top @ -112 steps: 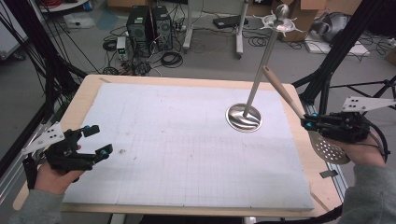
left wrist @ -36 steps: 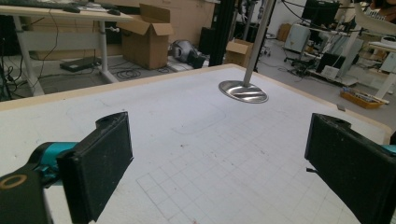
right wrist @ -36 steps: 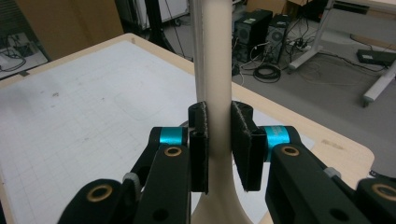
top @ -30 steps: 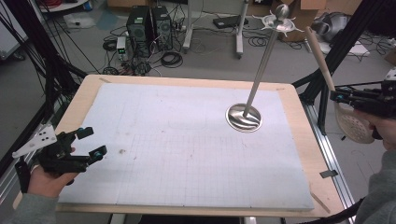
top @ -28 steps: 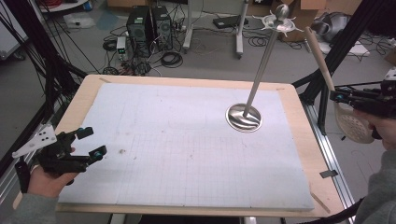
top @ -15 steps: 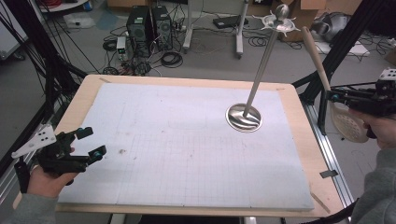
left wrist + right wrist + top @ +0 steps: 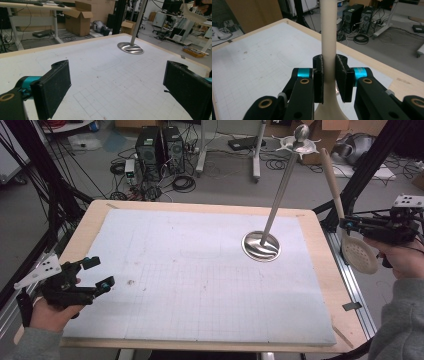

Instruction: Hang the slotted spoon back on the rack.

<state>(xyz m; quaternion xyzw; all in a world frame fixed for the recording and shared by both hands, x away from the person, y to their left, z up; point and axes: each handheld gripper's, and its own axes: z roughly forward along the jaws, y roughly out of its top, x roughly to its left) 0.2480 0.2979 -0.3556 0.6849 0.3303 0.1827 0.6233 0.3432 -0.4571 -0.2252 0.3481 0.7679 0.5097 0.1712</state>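
Observation:
A cream slotted spoon [image 7: 358, 253] with a long pale handle [image 7: 329, 37] hangs in the air past the table's right edge, handle up and perforated bowl down. My right gripper [image 7: 346, 224] is shut on its handle just above the bowl; in the right gripper view both black pads [image 7: 318, 75] press the handle. A metal stand [image 7: 261, 245] with a round base and a tall slanted pole [image 7: 281, 185] rises from the white mat, left of the spoon. My left gripper [image 7: 98, 273] hovers open over the table's front left corner with nothing between its jaws [image 7: 117, 87].
A white gridded mat [image 7: 200, 275] covers the wooden table [image 7: 320, 255]. Black frame struts stand at both sides. On the floor beyond the table are computer towers [image 7: 157, 147], cables and cardboard boxes.
My right gripper has lifted the spoon from beside the table's right edge and turned it upright, then shifted it slightly left. The left gripper has drifted a little toward the front left corner.

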